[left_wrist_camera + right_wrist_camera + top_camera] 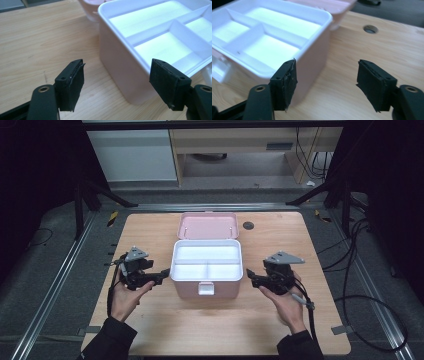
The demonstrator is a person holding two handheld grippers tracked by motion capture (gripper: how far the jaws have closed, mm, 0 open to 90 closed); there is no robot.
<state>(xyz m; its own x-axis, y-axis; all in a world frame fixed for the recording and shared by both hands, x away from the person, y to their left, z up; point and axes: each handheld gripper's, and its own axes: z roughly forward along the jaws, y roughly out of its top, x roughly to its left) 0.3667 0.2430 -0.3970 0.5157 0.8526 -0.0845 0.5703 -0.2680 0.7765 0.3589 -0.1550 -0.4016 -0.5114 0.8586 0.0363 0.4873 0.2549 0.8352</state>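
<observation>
A pink box [190,289] stands open at the middle of the wooden table [165,325], its lid [208,225] laid back behind it. A white divided tray [207,261] sits in the box; its compartments look empty. My left gripper [165,274] is held just left of the box, open, with nothing between its jaws; in the left gripper view [116,83] the box's left wall [117,67] lies ahead. My right gripper [250,276] is just right of the box, open and empty; in the right gripper view [325,83] the box's corner [314,57] is beside its left jaw.
A white latch [206,289] hangs on the box's front. A round hole [248,225] is in the table at the back right. Cables [360,290] lie on the floor to the right. Bare wood lies in front of the box.
</observation>
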